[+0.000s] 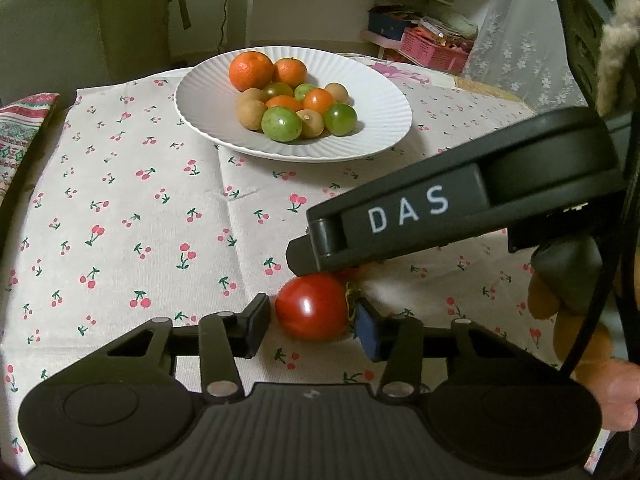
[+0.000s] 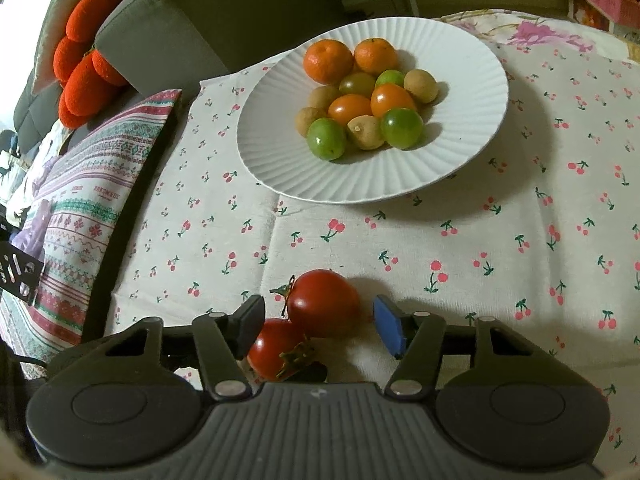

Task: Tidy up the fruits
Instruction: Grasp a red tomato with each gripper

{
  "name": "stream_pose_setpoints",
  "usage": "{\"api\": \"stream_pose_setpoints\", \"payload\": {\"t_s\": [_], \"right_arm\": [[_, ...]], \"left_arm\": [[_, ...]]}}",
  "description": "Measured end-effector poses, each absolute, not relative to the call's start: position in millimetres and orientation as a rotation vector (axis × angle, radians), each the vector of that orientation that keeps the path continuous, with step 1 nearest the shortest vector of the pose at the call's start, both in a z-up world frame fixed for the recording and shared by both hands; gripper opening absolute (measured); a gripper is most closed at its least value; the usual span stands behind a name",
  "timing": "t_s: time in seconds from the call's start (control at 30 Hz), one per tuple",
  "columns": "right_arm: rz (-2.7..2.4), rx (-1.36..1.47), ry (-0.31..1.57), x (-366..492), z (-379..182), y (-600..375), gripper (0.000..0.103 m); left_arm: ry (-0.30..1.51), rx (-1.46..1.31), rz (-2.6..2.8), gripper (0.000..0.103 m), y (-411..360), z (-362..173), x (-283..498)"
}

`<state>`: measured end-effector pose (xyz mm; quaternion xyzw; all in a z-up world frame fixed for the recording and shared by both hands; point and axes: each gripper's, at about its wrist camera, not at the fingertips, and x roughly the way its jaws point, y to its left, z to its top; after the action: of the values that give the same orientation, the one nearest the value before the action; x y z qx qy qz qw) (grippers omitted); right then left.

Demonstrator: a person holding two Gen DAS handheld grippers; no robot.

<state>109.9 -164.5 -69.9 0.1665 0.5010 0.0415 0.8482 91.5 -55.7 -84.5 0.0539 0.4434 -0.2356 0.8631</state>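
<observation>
Red, smooth-skinned tomatoes (image 2: 323,303) look soft and slippery; we would squeeze gently across the round middle, avoiding the stem. Our left gripper (image 1: 312,326) and right gripper (image 2: 318,326) both stand spread wide, grasping nothing; the plate (image 2: 280,168) waits well apart.

Tablecloth (image 2: 480,240): off-white, printed with small pink-red cherries on green stems.
Plate (image 2: 280,160): white, ribbed.
On the plate: 2 orange mandarins (image 2: 328,61), 2 orange tomatoes (image 2: 350,109), green tomatoes (image 2: 326,138), tan-brown round fruits (image 2: 365,132).
2 red tomatoes (image 2: 323,303) on the cloth, with dark green-brown stems.
Left gripper (image 1: 312,328): black, 1 blue pad.
Right gripper (image 2: 320,326): black, 1 blue pad; white letters "DAS" on its side in the left wrist view.
Cushion (image 2: 80,200): striped pink, green, white.
Basket (image 1: 434,50): pink.
</observation>
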Motion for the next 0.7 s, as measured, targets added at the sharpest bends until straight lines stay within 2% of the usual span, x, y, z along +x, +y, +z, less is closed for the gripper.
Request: {"api": "stream_pose_setpoints", "payload": {"t_s": [0.13,0.17,0.2,0.7], "right_arm": [[0.101,0.337,1.050,111.0,-71.8,-162.6,0.046],[0.095,0.325,1.047,110.7,-71.5,-161.6,0.038],[0.097,0.318,1.044,110.4,-70.6,-160.9,0.038],[0.118,0.338,1.015,107.9,-65.1,-161.6,0.037]], "left_arm": [[0.931,0.110,-0.490,0.040,-55.7,-84.3,92.5],[0.936,0.105,-0.485,0.040,-55.5,-83.6,92.4],[0.939,0.100,-0.484,0.040,-55.1,-83.0,92.3],[0.928,0.092,-0.468,0.040,-53.1,-76.9,92.7]]}}
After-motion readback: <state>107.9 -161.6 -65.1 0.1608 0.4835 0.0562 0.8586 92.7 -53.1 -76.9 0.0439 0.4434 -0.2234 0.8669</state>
